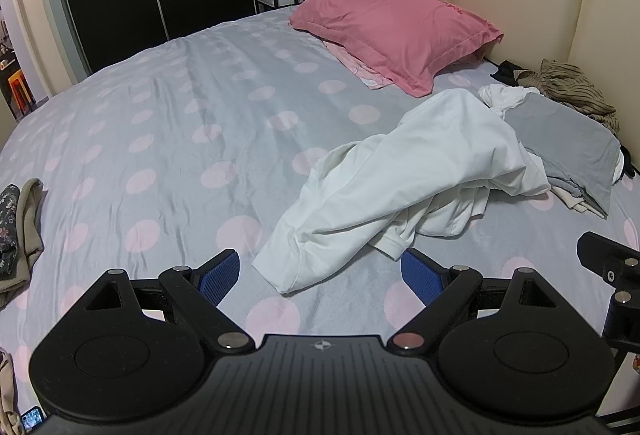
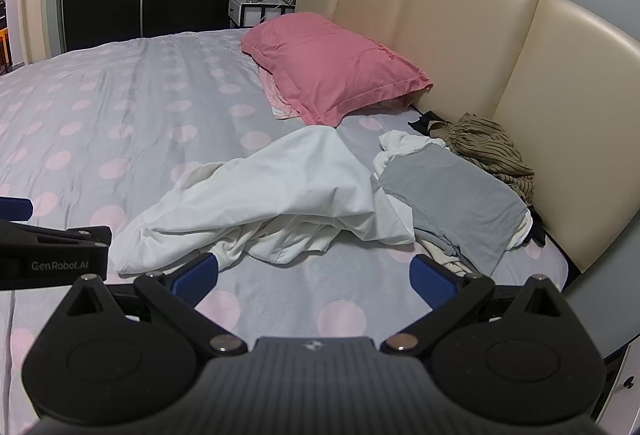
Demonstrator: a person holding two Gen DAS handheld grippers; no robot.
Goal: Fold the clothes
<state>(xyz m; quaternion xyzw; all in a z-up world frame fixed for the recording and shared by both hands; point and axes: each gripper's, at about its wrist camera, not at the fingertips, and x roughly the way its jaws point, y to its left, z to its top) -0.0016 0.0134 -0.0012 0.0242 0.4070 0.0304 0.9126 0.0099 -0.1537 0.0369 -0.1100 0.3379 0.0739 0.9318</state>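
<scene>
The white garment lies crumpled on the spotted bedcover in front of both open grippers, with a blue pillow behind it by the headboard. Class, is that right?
Not quite: the pillow is pink, not blue, as the right wrist view shows. The rest holds: the white garment lies crumpled on the spotted bedcover, in front of the open left gripper and right gripper.

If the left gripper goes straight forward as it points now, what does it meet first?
Most likely the crumpled white garment: its near edge lies just ahead, between the open fingers of the left gripper. Depth is unclear, so it might first brush the bedsheet.
</scene>
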